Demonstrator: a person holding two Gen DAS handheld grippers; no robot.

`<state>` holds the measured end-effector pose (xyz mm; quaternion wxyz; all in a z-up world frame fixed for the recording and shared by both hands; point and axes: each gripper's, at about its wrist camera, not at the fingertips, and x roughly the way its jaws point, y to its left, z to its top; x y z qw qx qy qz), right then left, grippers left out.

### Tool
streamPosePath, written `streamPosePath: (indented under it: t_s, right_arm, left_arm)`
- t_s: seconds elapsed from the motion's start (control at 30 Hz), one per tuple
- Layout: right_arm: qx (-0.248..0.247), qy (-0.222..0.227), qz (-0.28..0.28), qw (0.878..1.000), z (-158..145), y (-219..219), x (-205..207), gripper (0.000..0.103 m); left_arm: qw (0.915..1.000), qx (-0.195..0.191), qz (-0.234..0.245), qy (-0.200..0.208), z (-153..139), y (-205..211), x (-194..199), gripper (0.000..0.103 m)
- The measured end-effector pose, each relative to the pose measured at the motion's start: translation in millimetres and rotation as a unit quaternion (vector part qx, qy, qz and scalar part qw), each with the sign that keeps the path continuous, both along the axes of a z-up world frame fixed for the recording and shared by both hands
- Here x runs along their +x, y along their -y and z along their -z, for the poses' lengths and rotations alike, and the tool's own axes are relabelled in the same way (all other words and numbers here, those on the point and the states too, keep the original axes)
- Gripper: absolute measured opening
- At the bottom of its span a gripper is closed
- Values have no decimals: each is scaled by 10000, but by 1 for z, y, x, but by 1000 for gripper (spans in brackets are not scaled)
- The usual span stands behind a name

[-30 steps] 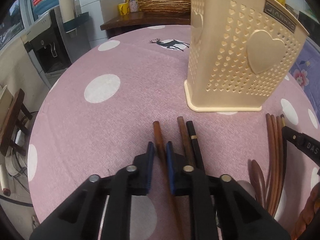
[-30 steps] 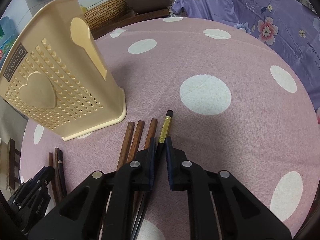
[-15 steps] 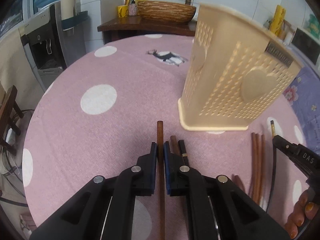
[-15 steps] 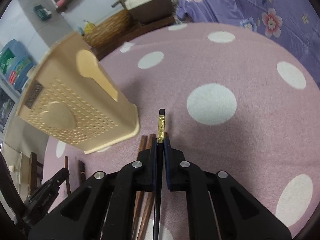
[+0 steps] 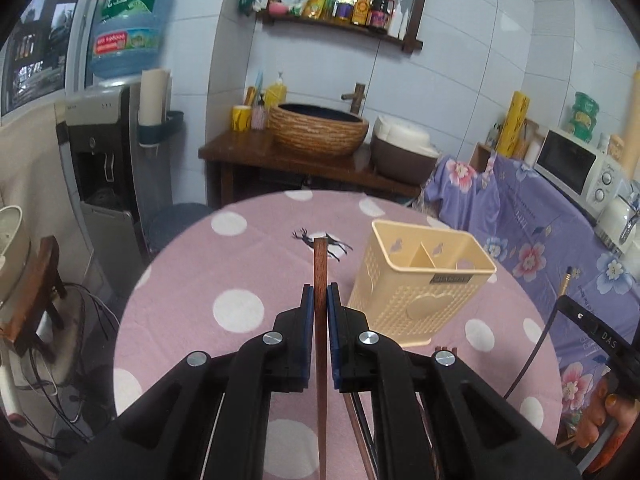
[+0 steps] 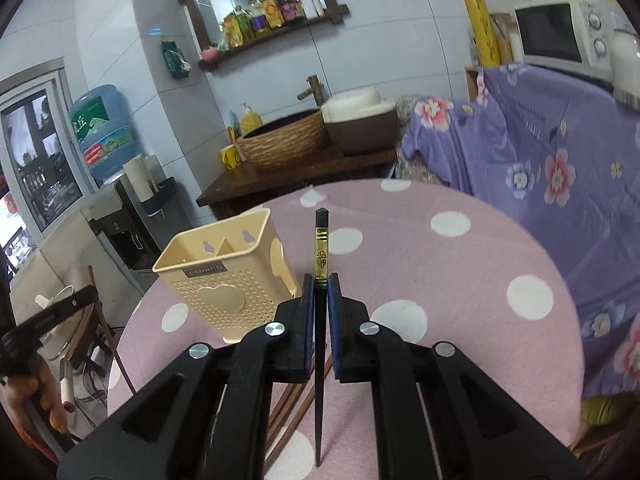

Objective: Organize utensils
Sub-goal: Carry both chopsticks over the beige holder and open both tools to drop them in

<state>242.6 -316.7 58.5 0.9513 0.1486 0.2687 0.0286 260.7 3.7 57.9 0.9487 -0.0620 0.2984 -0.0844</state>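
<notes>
Each of your grippers clamps one chopstick.
Left gripper [image 5: 320,300] pinches the brown chopstick [image 5: 320,264]; right gripper [image 6: 320,292] the black chopstick [image 6: 321,248]; holder [image 5: 420,284] mid-frame.

The utensil holder [image 5: 424,284] stands on the table [image 5: 240,264], chopsticks [image 6: 292,404] lying before it.

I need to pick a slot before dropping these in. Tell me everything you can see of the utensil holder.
The utensil holder is cream plastic, perforated with small holes, with a raised heart and a dark nameplate on its front. It stands upright on the pink dotted tablecloth, open at the top, with inner dividers. It looks empty; nothing touches it.
</notes>
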Motion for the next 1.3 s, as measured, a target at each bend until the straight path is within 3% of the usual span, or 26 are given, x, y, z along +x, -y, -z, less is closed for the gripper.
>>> streamPosePath:
  t_s: [0.33, 0.57, 0.67, 0.83, 0.93, 1.03, 1.13, 1.3]
  right_arm:
    - [-103, 105, -135, 9998, -14, 1, -10, 7]
    - [-180, 222, -236, 9993, -30, -4, -10, 7]
    - [-183, 319, -275, 9989, -50, -6, -5, 7]
    - [-343, 813, -235, 9958, -116, -14, 10, 7]
    - [-169, 1083, -240, 9937, -158, -18, 23, 7]
    - [-231, 1346, -151, 9905, -185, -31, 36, 7]
    - [-311, 1405, -98, 9895, -182, -46, 50, 7]
    - [-379, 1143, -94, 9927, -133, -66, 72, 7]
  left_arm:
    - [9998, -42, -101, 182, -6, -11, -4, 8]
    - [9990, -72, -128, 422, -28, -20, -6, 8]
    - [9980, -180, -125, 599, -52, -23, -1, 8]
    - [9945, -321, -4, 995, -118, -12, 11, 8]
    - [9912, -555, 151, 1189, -158, 1, 21, 8]
    - [9888, -599, 140, 1362, -179, 18, 32, 8]
    - [9871, -534, 85, 1506, -175, 35, 41, 8]
    - [9909, -416, 11, 1277, -127, 56, 61, 8]
